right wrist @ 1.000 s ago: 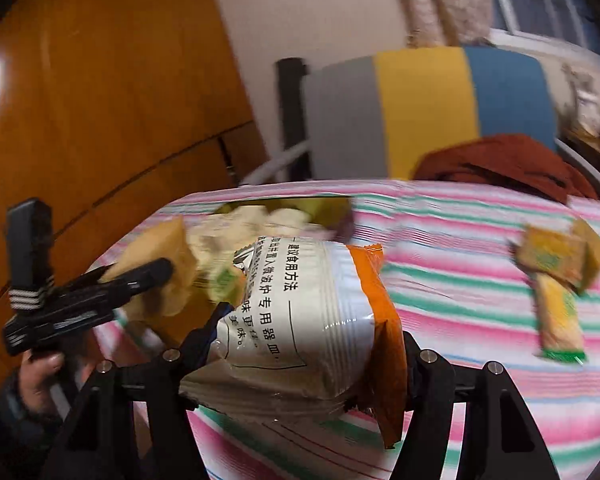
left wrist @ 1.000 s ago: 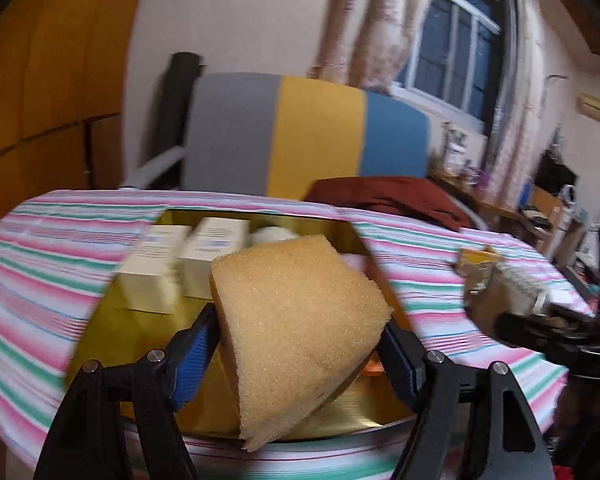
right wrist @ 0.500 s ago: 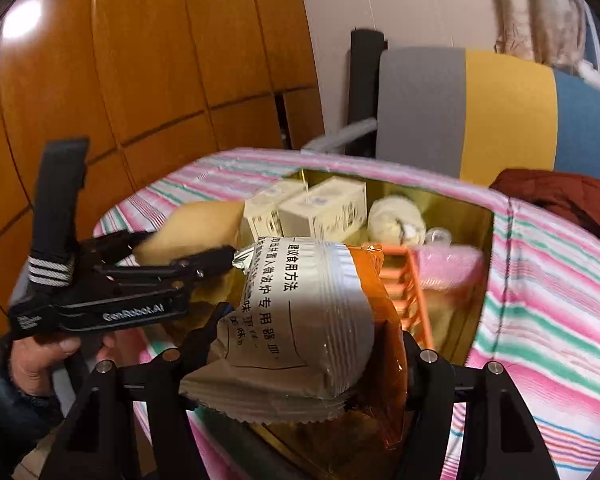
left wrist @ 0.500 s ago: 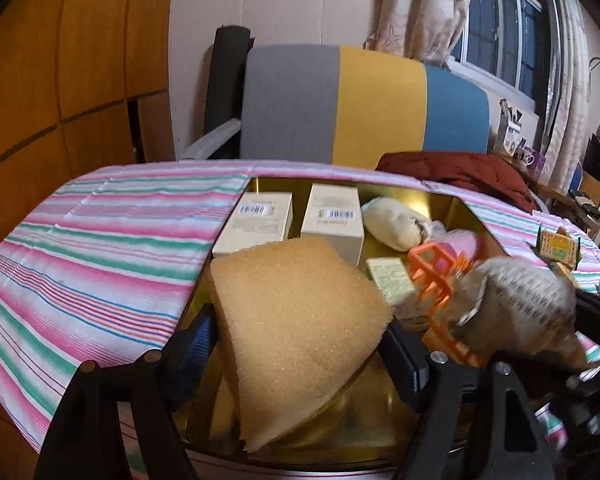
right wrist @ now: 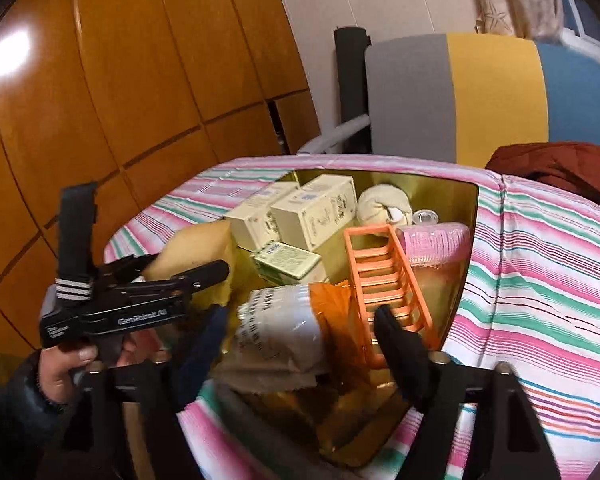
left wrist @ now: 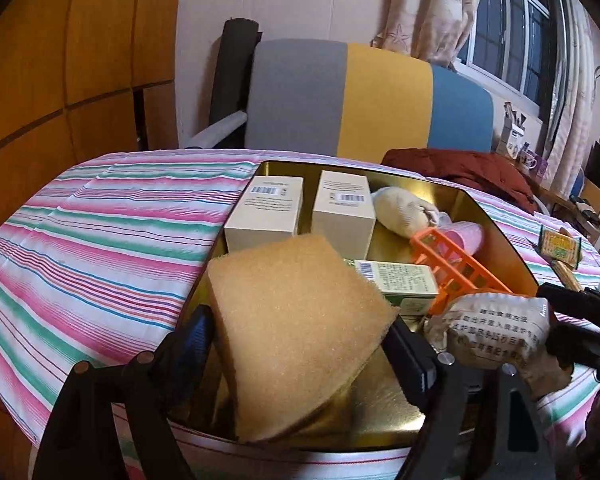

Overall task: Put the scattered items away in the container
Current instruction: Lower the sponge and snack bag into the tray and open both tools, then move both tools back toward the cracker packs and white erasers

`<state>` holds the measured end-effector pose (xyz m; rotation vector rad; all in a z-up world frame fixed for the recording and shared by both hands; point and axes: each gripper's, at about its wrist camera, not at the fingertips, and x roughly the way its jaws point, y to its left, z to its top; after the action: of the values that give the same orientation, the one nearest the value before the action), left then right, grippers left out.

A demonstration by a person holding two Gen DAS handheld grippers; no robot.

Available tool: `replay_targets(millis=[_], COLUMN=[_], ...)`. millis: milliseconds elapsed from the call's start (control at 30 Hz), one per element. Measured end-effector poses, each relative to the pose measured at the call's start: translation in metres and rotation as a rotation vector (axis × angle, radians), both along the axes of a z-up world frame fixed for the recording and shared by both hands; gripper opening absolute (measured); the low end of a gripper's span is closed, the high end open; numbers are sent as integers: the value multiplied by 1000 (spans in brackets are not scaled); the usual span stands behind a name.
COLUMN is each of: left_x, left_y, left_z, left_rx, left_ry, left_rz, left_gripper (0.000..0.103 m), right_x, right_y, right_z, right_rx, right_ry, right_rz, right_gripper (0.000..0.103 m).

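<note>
The gold container [left wrist: 496,236] sits on the striped tabletop [left wrist: 112,240] and holds two cream boxes [left wrist: 266,214], a small green box [left wrist: 400,280], a pale pouch [left wrist: 400,212], a pink roller [right wrist: 434,240] and an orange rack [right wrist: 384,280].

Left hand-held gripper [left wrist: 300,344]: the jaws have just been opening and now stand wide. The tan sponge [left wrist: 296,328] lies between them, its lower corner down inside the near end of the container. In the left wrist view the left finger stands clear of the sponge; contact on the right side cannot be determined.

Right hand-held gripper [right wrist: 300,332]: the jaws have just been closing, and the frames show them on either side of the snack packet [right wrist: 280,328], a white-and-orange bag held low over the near edge of the container, just beside the orange rack.

View differences:
- The left wrist view shows further packets [left wrist: 560,248] lying on the tabletop to the right of the container, and a window [left wrist: 508,28]; these fall outside the right wrist view.
- The right wrist view shows the person's hand [right wrist: 68,364] on the left gripper's body, and the pink roller's full length; the left wrist view shows only part of the roller behind the rack.
- Both views show the striped chair back [right wrist: 480,92] and the red garment [right wrist: 560,168] behind the tabletop.
</note>
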<state>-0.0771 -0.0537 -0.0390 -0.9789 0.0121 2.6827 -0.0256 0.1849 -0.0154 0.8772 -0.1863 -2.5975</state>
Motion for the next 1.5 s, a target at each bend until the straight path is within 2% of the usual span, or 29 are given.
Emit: replay_targets(millis=[33,100,200,300,400,600,733,867,967,1067,1133,1267,1500], left_x=[-2,-4,-1,-2,4,27,36,39,41,45,49,58,96], left_y=[1,2,1,-6,-16,-18,-19,-19,-14,-2,11,46,136], left_z=[-1,-6,-5,1,13,24,26,29,30,33,36,42,48], left_rx=[-2,-5,13,60,82,21,61,104,131,173,203,251,211], left_ry=[-11,-39,-35,-41,8,100,99,105,95,86,77,49,20], left_rz=[-7,-17,-37,-49,-15,21,0,18,0,-65,-135,-286,-582], left_gripper=[84,84,84,86,86,86,86,86,86,86,86,86,86], right_x=[3,9,8,2,-1,-4,-7,-2,9,24,35,56,103], right_y=[-1,-5,-13,-19,-28,-42,-40,-24,-10,15,37,92,182], right_z=[2,4,1,-5,-9,-20,-27,-20,-10,0,2,-5,-20], right_rx=[9,35,70,92,158,250,244,141,88,12,-21,-65,-75], right_ry=[8,22,12,10,38,75,49,41,59,71,69,21,-68], right_rz=[2,20,33,41,41,65,58,54,30,-19,-80,-240,-526], right_gripper=[54,48,39,39,39,39,39,41,47,61,75,82,88])
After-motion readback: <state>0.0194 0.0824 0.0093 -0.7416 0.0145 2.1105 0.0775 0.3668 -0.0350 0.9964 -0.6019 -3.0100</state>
